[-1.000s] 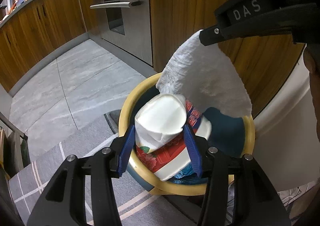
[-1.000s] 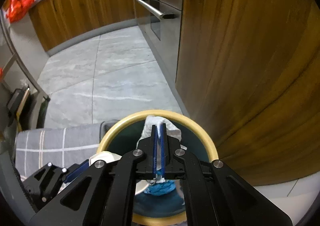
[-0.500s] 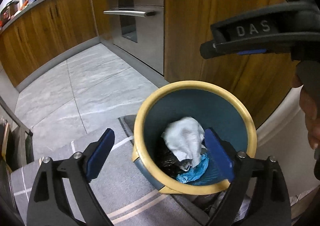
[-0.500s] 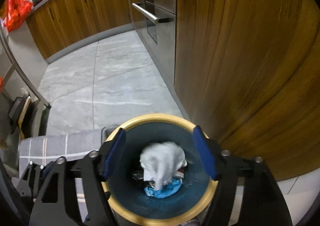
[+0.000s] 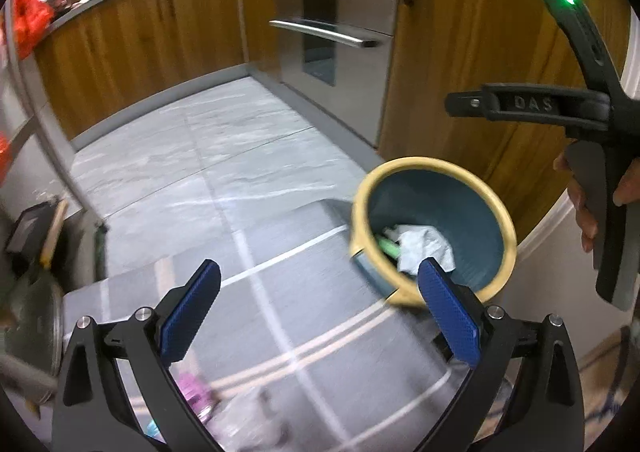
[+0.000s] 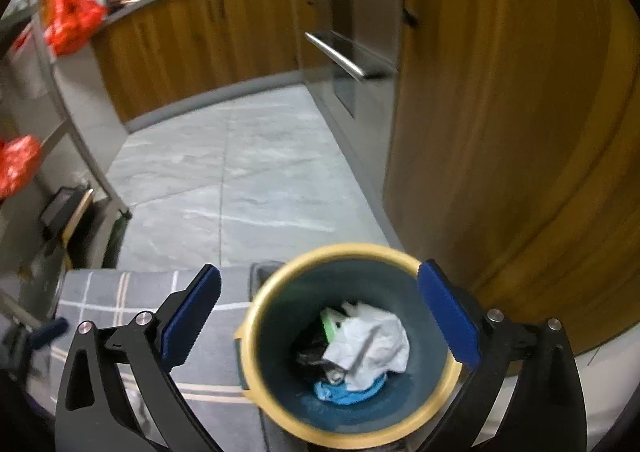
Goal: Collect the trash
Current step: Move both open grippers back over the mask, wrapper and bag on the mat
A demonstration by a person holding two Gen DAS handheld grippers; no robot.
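The trash bin [image 5: 400,168] has a yellow rim and a teal inside, and stands on the floor by the wooden cabinet. In it lie a crumpled white paper towel [image 6: 368,344], a green piece [image 6: 330,326], black scraps and a blue wad [image 6: 348,392]. My right gripper [image 6: 319,270] hovers right over the bin [image 6: 340,250], its jaws opening wide with nothing between them. My left gripper [image 5: 318,268] is off to the bin's left over the rug, jaws also opening and empty. The towel [image 5: 424,244] shows in the left wrist view too.
A grey rug with pale lines [image 5: 280,292] lies under and left of the bin. Blurred pink and clear litter [image 5: 192,392] lies on it near the left gripper. A wooden cabinet [image 6: 500,132] and oven handles [image 5: 324,32] stand behind. A metal rack [image 6: 80,140] stands left.
Both grippers have opened: the paper cup and the white towel dropped into the bin. The left gripper has pulled back and swung left off the bin; the right has risen a little.
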